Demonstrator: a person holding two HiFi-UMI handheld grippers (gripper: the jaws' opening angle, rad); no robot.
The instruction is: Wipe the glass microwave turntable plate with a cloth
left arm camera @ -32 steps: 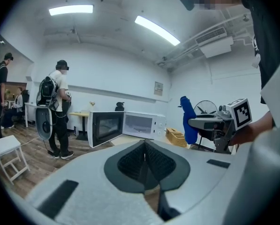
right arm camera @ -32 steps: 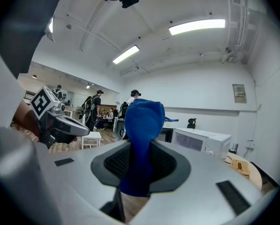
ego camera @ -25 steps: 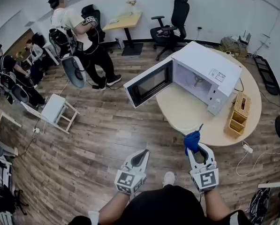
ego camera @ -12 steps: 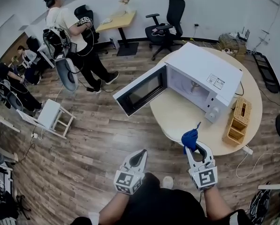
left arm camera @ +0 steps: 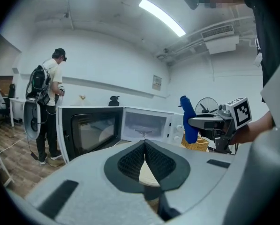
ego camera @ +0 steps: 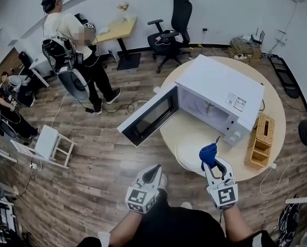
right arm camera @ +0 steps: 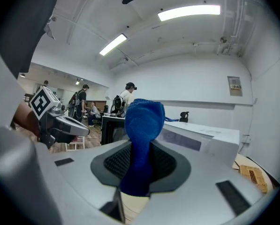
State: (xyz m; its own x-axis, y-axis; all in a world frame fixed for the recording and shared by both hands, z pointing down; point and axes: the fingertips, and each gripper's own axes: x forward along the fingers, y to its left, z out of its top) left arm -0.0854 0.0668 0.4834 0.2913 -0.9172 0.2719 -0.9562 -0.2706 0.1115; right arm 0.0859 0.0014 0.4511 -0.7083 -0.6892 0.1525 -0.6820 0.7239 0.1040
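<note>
The glass turntable plate [ego camera: 191, 151] lies flat on the round cream table [ego camera: 276, 107], just in front of the white microwave [ego camera: 220, 94], whose door [ego camera: 148, 116] hangs open to the left. My right gripper [ego camera: 214, 161] is shut on a blue cloth [ego camera: 209, 153] that sticks up from the jaws, at the plate's right edge. In the right gripper view the blue cloth [right arm camera: 140, 139] fills the gap between the pads. My left gripper [ego camera: 154, 169] hovers over the floor left of the table, shut with nothing in it, and its pads [left arm camera: 130, 161] meet.
A wicker basket [ego camera: 259, 134] stands at the table's right edge. People [ego camera: 71, 40] stand and sit at the far left near a white stool [ego camera: 46, 144]. A black office chair [ego camera: 168, 35] and a small desk [ego camera: 114, 29] are at the back wall.
The table and microwave have drawn closer and slid left in the head view, and the glass plate now shows by the right gripper. Both grippers keep their hold and pose.
</note>
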